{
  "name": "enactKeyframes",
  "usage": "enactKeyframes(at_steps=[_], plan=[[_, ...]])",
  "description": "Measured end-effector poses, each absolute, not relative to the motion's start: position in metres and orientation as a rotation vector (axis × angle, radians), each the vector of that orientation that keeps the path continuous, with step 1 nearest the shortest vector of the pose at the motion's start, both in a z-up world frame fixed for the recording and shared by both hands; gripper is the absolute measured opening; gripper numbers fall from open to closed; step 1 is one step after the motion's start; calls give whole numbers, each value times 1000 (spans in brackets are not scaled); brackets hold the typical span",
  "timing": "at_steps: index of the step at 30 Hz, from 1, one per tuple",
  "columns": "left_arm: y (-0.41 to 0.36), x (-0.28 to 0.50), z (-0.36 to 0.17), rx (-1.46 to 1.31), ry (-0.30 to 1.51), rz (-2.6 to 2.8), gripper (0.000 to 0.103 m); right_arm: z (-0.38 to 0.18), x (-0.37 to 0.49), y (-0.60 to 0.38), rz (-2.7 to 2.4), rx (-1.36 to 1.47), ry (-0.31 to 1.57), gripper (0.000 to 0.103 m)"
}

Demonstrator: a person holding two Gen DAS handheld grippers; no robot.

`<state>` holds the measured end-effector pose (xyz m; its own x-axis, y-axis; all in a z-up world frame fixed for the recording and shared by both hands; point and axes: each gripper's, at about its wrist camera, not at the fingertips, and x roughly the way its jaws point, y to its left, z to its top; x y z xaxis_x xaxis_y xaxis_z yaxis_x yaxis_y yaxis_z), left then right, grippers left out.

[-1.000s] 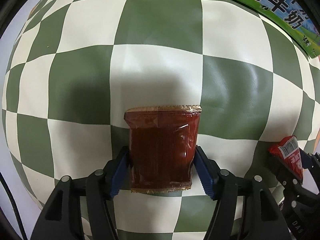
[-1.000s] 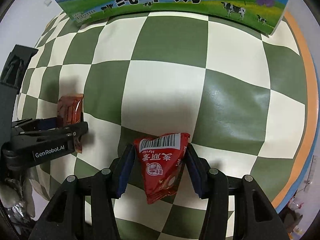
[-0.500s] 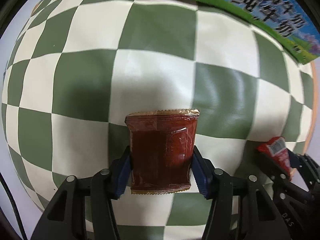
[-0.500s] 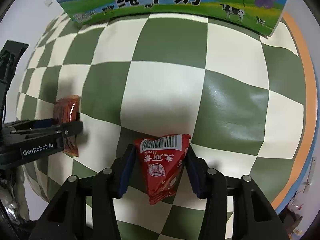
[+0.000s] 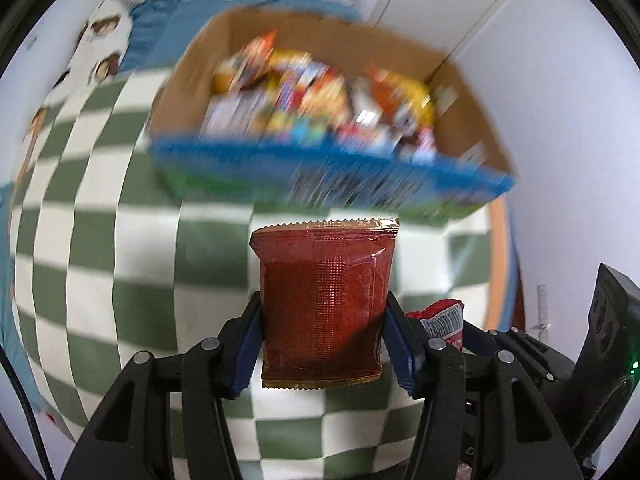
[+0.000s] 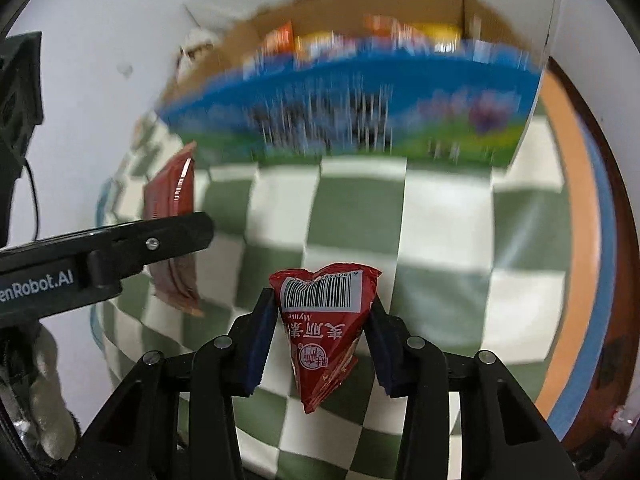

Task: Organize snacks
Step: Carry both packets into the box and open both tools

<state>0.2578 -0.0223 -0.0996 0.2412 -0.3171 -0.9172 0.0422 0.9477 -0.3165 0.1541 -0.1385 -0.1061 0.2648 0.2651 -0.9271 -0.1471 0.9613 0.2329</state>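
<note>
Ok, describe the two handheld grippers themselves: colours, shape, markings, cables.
Both are matte black plastic with angular, cut-out finger arms and silver pivot screws. The left gripper and right gripper carry dark blue ribbed pads on their fingertips. Seen from the right wrist, the left gripper's side bears white lettering ending "enRobot.AI". A thin black cable runs beside it.

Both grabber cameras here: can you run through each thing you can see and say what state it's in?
Left gripper: shut on the dark red packet.
Dark red packet: sealed, held upright, off the tablecloth.
Right gripper: shut on the red triangular snack.
Red triangular snack: sealed, barcode end up, held off the tablecloth.
Cardboard box: open on top, full of blurred snack packs.
Checked tablecloth: spread flat under the box.
</note>
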Motion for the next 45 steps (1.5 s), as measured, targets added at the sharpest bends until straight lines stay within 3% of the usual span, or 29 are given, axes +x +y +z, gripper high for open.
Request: enactKeyframes(at_steps=[8, 17, 19, 20, 21, 22, 23, 33, 45], plan=[[-53, 360, -77, -273, 1307, -342, 53, -27, 236, -171, 249, 118, 1092, 46], [-89, 446, -135, -323, 1538, -387, 53, -50, 330, -201, 182, 109, 1173, 46], [-91, 451, -142, -320, 1554, -371, 58, -60, 340, -206, 171, 123, 1203, 54], [-90, 452, -145, -319, 1559, -367, 61, -63, 343, -207, 165, 126, 1214, 66], [-90, 454, -148, -317, 1562, -365, 72, -66, 345, -211, 152, 133, 1225, 83], [-90, 455, -149, -311, 1563, -363, 85, -68, 347, -214, 141, 143, 1235, 88], [-90, 456, -149, -299, 1558, -361, 90, -69, 342, -216, 138, 150, 1240, 90], [-67, 450, -135, -143, 1424, -214, 91, -80, 345, -203, 88, 104, 1272, 99], [-17, 414, -130, -85, 1294, -41, 91, -84, 346, -186, 2, 18, 1257, 100]])
